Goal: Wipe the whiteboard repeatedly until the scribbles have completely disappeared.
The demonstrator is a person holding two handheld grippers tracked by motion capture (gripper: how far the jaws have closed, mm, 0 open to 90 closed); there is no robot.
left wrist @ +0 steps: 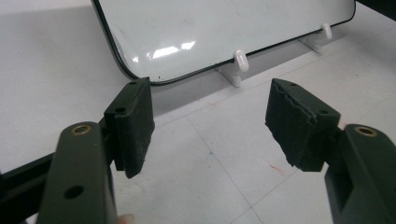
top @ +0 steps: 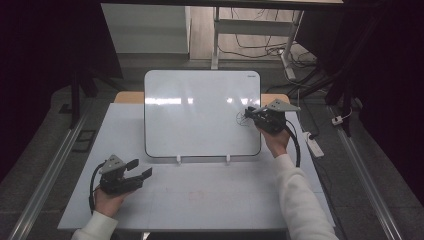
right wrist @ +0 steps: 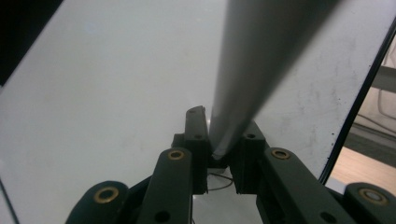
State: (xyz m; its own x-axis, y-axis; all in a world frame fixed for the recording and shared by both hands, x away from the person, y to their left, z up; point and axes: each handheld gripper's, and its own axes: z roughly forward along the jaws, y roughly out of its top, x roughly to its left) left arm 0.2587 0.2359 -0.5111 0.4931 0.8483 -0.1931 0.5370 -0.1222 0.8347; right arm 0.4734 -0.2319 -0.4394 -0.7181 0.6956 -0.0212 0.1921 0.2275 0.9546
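Surface: one white counter (top: 200, 200), faint grid lines and small red marks on its top in the left gripper view.
Room: grey floor; one metal rail along each side of the counter; dark drapes left and right; loose cables behind; one white power strip (top: 313, 144) on the floor at right.
Whiteboard: one whiteboard (top: 200, 115), black-edged, propped tilted on two white feet (left wrist: 239, 60) at the middle of the counter.
Drawing: one small black scribble (top: 241, 118) near the board's right edge, just beside the right gripper's tip.
Marker: one grey marker (right wrist: 252, 65), barrel rising up and away from the camera in the right gripper view, tip at the board.
Right gripper: right gripper (top: 256, 116), fingers clenched on the marker, held against the board's right part.
Left gripper: left gripper (top: 141, 169), fingers (left wrist: 135, 123) spread wide and holding nothing, low over the counter's front left, well apart from the board.
Hands: two, each in a white sleeve.
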